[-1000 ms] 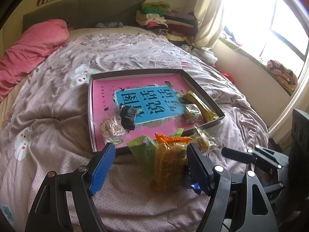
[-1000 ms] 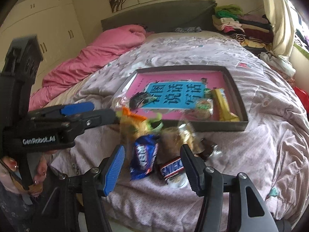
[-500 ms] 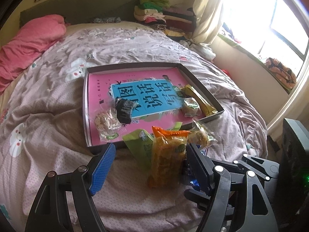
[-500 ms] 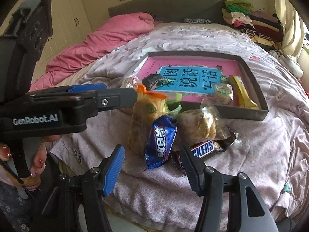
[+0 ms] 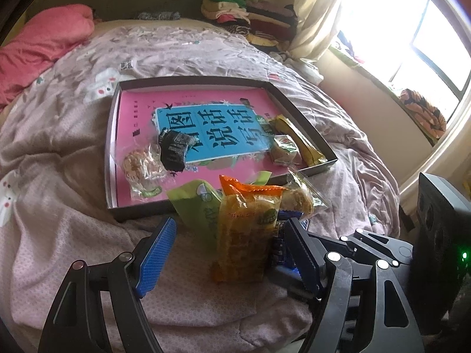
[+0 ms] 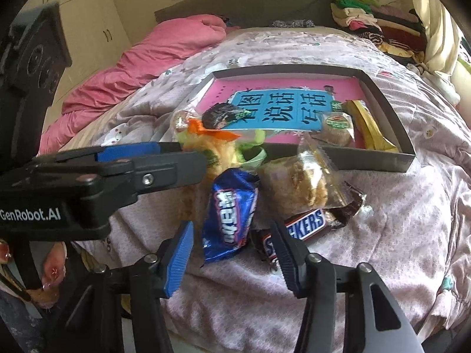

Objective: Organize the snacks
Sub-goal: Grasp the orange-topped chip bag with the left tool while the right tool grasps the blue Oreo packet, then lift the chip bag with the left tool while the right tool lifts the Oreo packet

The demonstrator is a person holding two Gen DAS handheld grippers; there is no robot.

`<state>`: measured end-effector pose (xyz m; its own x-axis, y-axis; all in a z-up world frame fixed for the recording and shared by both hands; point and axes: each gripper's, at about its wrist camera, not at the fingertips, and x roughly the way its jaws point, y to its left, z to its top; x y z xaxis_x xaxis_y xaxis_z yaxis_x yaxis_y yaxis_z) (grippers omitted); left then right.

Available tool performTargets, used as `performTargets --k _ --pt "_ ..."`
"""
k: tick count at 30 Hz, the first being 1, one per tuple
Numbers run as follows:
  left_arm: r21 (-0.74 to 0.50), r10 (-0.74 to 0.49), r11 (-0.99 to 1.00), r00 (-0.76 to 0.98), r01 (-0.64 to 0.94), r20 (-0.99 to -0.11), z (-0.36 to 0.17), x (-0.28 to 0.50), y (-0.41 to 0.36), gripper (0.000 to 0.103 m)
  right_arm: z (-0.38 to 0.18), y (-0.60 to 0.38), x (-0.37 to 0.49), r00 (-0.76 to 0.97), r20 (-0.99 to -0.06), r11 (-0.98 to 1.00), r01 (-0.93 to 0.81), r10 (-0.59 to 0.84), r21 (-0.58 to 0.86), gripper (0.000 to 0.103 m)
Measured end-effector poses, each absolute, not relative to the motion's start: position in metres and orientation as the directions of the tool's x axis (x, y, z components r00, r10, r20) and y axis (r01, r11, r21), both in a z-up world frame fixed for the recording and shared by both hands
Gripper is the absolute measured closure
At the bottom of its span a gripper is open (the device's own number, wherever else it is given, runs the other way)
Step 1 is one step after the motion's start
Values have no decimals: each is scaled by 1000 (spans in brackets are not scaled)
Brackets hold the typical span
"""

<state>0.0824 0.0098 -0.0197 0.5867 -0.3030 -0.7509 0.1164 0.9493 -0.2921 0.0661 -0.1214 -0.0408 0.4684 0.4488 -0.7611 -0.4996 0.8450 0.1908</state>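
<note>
Snacks lie heaped on a pale floral quilt (image 6: 382, 206) at the near edge of a dark shallow tray (image 6: 379, 158), with both handheld grippers lowered over the pile. The right gripper (image 6: 232, 253), its jaws apart and just narrowed, straddles the lower end of a blue candy packet (image 6: 232, 214); neither pad presses on it in the right wrist view. At 1 o'clock from those fingers a Snickers bar (image 6: 306, 223) lies on the quilt, its near end just behind the right finger. Beyond it, at 12 o'clock, rests a clear bag of puffed pastry (image 6: 297, 188), overlapping the bar's far end. The left gripper (image 5: 229, 247) hangs with jaws wide apart around an orange snack bag (image 5: 244, 229), which lies near its right finger without being clamped. A green packet (image 5: 197, 203) lies just beside the orange bag at 11 o'clock, against the tray's front wall. Inside the tray, on a pink book with a blue title panel (image 5: 206, 129), sit a black packet (image 5: 175, 150) and a clear cookie bag (image 5: 141, 167) at the left, a small wrapped cake (image 5: 284, 150) and a long yellow bar (image 5: 297, 138) at the right. A pink duvet (image 6: 147, 58) is bunched at 10 o'clock, folded clothes (image 6: 371, 23) stacked at 1 o'clock by the headboard.
</note>
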Motion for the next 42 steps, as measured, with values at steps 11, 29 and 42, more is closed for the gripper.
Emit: performTargets --k 11,29,42 --pt "-310 -323 943 554 119 -768 -31 88 5 26 -48 -130 73 448 -761 841 -489 470 231 68" --pt "-325 -303 944 550 61 -778 -44 102 4 26 -60 -122 88 430 -757 830 -492 493 261 75" --pt "-377 -343 925 509 39 -789 -59 103 9 63 -58 -127 87 425 -757 830 -489 496 269 77"
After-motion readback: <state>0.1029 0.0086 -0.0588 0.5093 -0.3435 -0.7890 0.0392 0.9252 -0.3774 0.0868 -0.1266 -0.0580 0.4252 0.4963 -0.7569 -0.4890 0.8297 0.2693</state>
